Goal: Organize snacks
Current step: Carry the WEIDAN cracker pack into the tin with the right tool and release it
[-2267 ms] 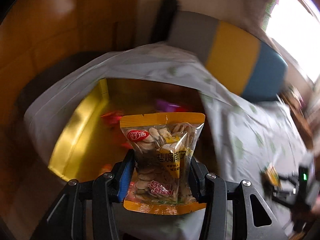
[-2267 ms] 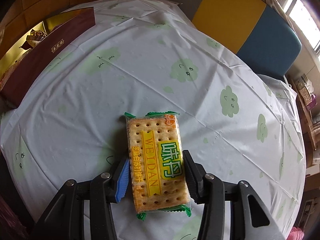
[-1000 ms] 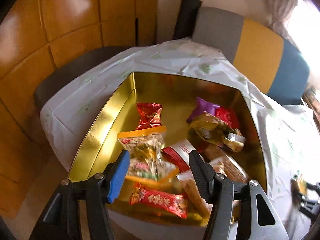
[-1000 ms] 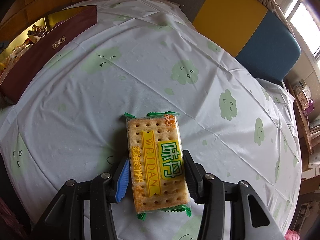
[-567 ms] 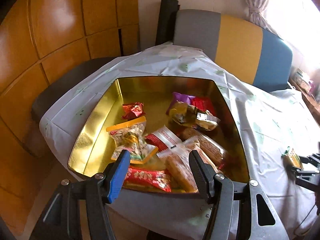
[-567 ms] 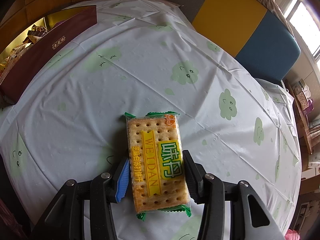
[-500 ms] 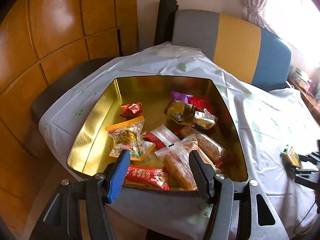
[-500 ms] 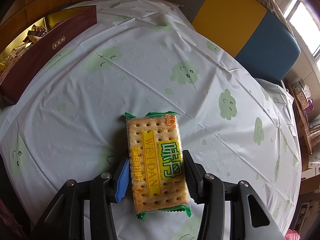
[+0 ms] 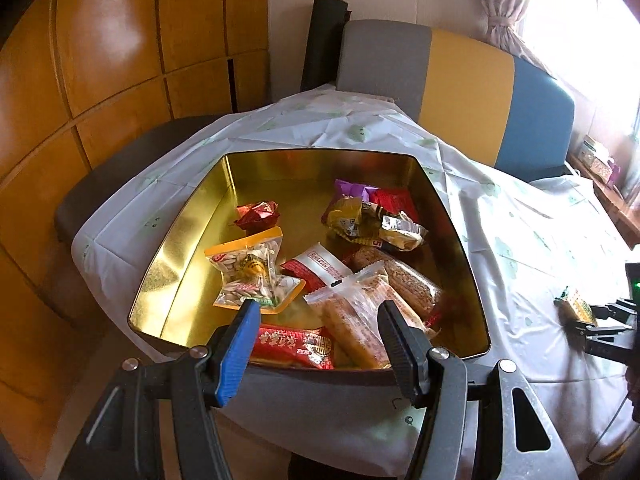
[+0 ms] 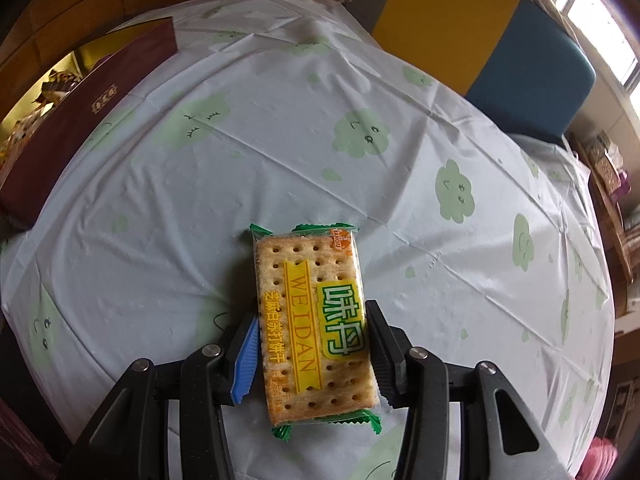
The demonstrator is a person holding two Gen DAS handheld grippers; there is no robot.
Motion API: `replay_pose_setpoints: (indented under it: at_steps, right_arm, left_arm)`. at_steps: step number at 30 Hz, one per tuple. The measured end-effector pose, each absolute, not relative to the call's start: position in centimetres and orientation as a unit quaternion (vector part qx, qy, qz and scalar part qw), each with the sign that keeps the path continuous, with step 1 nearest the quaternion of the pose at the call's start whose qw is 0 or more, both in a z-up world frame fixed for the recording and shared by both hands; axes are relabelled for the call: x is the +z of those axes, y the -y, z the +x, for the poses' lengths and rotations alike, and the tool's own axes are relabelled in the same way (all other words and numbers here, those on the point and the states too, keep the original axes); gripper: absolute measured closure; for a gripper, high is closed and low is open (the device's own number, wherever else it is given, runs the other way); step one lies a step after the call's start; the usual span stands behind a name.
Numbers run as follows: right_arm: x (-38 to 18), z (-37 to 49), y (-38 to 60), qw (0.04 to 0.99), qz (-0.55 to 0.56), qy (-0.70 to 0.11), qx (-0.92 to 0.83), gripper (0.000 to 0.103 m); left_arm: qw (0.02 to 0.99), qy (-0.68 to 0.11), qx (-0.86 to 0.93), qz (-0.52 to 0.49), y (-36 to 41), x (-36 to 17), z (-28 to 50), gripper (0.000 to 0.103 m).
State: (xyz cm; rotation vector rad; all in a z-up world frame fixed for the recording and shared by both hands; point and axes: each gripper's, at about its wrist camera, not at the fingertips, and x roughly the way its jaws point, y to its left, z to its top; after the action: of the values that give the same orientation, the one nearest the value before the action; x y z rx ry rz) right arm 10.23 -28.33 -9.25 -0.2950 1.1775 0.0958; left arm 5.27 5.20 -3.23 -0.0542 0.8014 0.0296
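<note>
A home dining room is showing here: a round table (image 10: 280, 128) is wearing a white cloth printed with green clouds, padded chairs (image 9: 460, 92) in grey, yellow and blue are standing around it, wood-panelled walls (image 9: 100, 60) are glowing orange, and a tied curtain (image 9: 500, 12) is hanging beside a bright window (image 9: 580, 32).

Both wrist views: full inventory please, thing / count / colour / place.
gold tin: 1, gold inside, maroon outside, on table edge
seed packet: 1, orange-trimmed clear, in tin, left
red sweets wrapper: 1, red, in tin, far left
other snack packets: several, mixed colours, in tin, right and front
cracker pack: 1, green and yellow, on tablecloth
tablecloth: 1, white with green clouds, over table
chair: 1, grey, yellow and blue, behind table
left gripper: open, empty, above tin's near edge
right gripper: pads closed on cracker pack
</note>
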Motion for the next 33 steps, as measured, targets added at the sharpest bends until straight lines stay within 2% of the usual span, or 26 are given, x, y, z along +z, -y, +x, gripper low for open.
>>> replay_pose_setpoints:
  at_steps: [3,7,18,29,33]
  right_arm:
    - [-9.0,10.9,27.7,0.811,-0.152,-0.564,0.031,0.054]
    - [-7.3,11.0,26.6,0.823,-0.119,-0.554,0.044,0.054]
    - [-1.3,10.4,15.6,0.839,-0.095,-0.493,0.211,0.054]
    - [1.9,10.9,5.3,0.840,-0.101,-0.444,0.295,0.054]
    - [0.6,13.0,2.3,0.838,-0.103,-0.447,0.295,0.054]
  left_arm:
    - [0.920,-0.391,0.014,-0.031,-5.6,-3.3,5.2,0.041]
    - [0.921,-0.388,0.017,-0.036,-6.3,-3.4,5.1,0.042]
    - [0.921,-0.385,0.032,-0.055,-8.2,-3.4,5.0,0.042]
    - [0.922,-0.378,0.041,-0.073,-9.3,-3.1,5.0,0.042]
    - [0.922,-0.377,0.048,-0.078,-9.9,-3.2,5.0,0.042]
